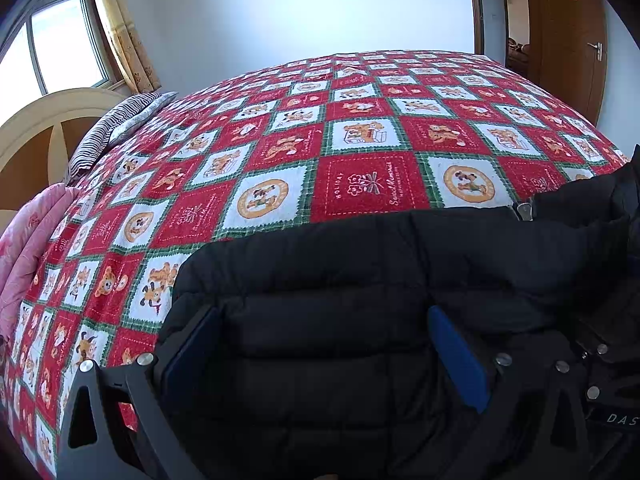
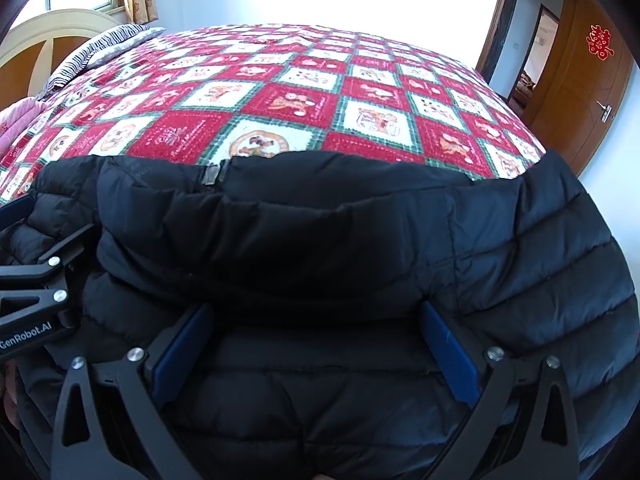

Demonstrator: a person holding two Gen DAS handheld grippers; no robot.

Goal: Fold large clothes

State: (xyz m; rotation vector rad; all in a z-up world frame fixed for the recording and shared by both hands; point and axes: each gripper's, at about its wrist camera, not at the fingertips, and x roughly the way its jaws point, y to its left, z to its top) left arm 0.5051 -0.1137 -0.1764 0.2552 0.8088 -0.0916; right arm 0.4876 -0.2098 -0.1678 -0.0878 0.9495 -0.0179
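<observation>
- A black padded jacket [image 2: 320,240] is seen lying at the near edge of a bed, on a red and white patterned bedspread [image 1: 360,140].
- The jacket is spread rather than folded; its collar and zip pull [image 2: 211,174] are turned toward the far side, and no finished fold can be made out.
- The left gripper [image 1: 320,348] is held with its jaws wide apart over the jacket's quilted left part; nothing is clamped.
- The right gripper [image 2: 316,344] is likewise spread wide over the middle of the jacket, with cloth bulging between the blue pads [image 2: 452,360] but not pinched.
- The task is judged to be at an early stage: a grip has yet to be taken, and all folds appear to remain.
- A striped pillow [image 1: 116,124] and pink bedding [image 1: 24,248] are seen at the far left.
</observation>
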